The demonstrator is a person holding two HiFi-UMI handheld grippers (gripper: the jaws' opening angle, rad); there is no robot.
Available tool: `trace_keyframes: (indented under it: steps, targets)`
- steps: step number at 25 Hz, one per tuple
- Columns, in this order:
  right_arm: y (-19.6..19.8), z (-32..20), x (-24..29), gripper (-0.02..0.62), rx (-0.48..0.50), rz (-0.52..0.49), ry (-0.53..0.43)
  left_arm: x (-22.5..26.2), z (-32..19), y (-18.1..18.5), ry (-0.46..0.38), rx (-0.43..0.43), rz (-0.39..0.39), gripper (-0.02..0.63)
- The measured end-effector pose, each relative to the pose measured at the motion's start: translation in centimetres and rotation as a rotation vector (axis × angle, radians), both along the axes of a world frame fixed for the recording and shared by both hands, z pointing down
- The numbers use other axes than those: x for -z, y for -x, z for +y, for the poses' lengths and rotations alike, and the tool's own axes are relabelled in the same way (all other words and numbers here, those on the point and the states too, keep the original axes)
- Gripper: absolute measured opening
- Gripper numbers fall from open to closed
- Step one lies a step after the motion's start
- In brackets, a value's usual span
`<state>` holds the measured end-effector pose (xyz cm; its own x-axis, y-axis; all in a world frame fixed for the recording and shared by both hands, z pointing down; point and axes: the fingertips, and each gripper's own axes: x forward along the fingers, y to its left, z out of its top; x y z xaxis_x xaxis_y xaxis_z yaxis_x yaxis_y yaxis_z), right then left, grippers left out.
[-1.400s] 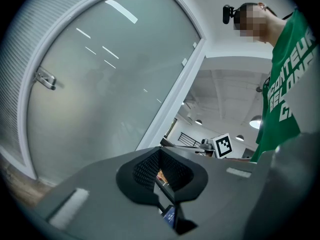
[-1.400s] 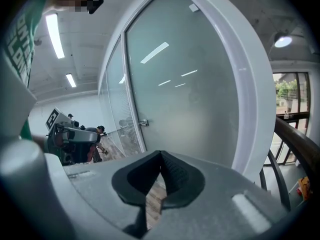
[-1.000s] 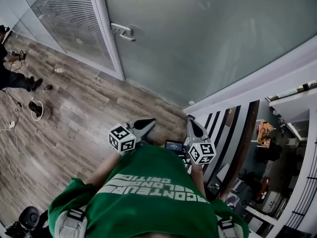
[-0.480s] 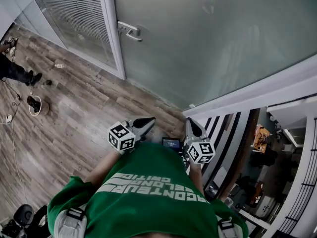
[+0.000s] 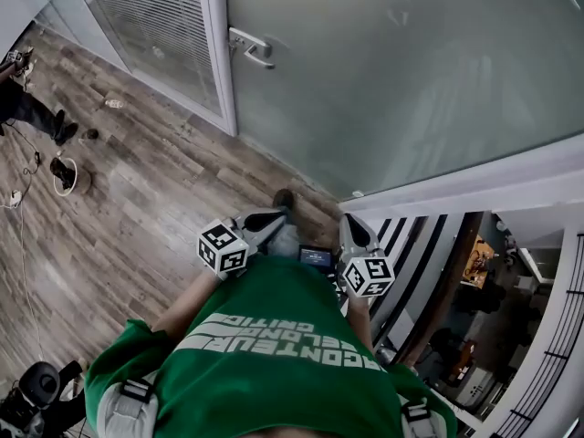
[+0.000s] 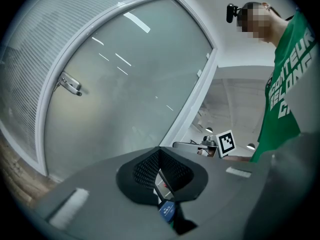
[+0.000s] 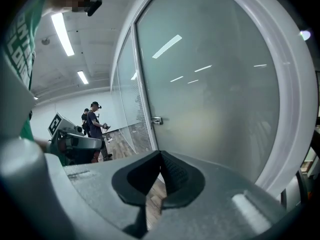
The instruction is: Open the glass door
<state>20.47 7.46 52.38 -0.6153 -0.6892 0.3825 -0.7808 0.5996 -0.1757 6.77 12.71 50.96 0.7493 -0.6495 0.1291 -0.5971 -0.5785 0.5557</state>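
The frosted glass door [image 5: 383, 71] stands shut in its white frame [image 5: 219, 53], with a silver lever handle [image 5: 251, 46] near its left edge. Both grippers are held close to the person's green shirt, well short of the door. My left gripper [image 5: 272, 221] is shut on nothing, its marker cube [image 5: 224, 247] at its back. My right gripper [image 5: 349, 224] is likewise shut and holds nothing. In the left gripper view the handle [image 6: 70, 84] lies far up and left of the left gripper [image 6: 160, 153]. In the right gripper view the handle [image 7: 156, 120] sits above the right gripper [image 7: 161, 156].
A glass panel with blinds [image 5: 146, 16] adjoins the door on the left. On the wood floor [image 5: 128, 208] lie a white ring [image 5: 64, 176] and cables. A person [image 5: 23, 108] stands at the far left. A white partition frame [image 5: 474, 185] runs along the right.
The person has stepped towards the door: handle and frame have shifted right and lower in the head view, and a shoe now shows ahead of the left gripper. Both grippers stay shut.
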Motion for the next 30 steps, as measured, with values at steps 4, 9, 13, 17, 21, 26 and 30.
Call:
trace_keyframes:
  steps: [4, 9, 13, 17, 21, 26, 30]
  targets:
    - [0.9, -1.8, -0.4, -0.008, 0.039, 0.001, 0.001, -0.1, -1.6, 0.5, -0.009, 0.029, -0.005, 0.015]
    - [2.1, -3.8, -1.1, -0.008, 0.077, 0.001, 0.008, -0.4, -3.3, 1.5, -0.008, 0.063, -0.008, 0.015]
    - [3.1, -4.9, -2.1, -0.008, 0.099, -0.005, 0.028, -1.5, -3.9, 2.6, 0.026, 0.090, -0.018, 0.015]
    - [3.6, -6.8, -2.1, -0.008, 0.107, 0.000, 0.030, -1.5, -5.6, 3.1, 0.026, 0.096, -0.016, 0.015]
    - [4.6, -9.3, -2.1, -0.008, 0.119, -0.005, 0.034, -1.4, -8.1, 4.0, 0.019, 0.104, -0.025, 0.015]
    - [6.4, -12.7, -2.0, -0.008, 0.168, 0.003, 0.026, -1.0, -11.0, 5.2, 0.009, 0.142, -0.019, 0.015]
    - [8.1, -15.2, -1.4, -0.008, 0.206, -0.007, 0.012, -0.7, -12.8, 6.4, 0.006, 0.181, -0.027, 0.015]
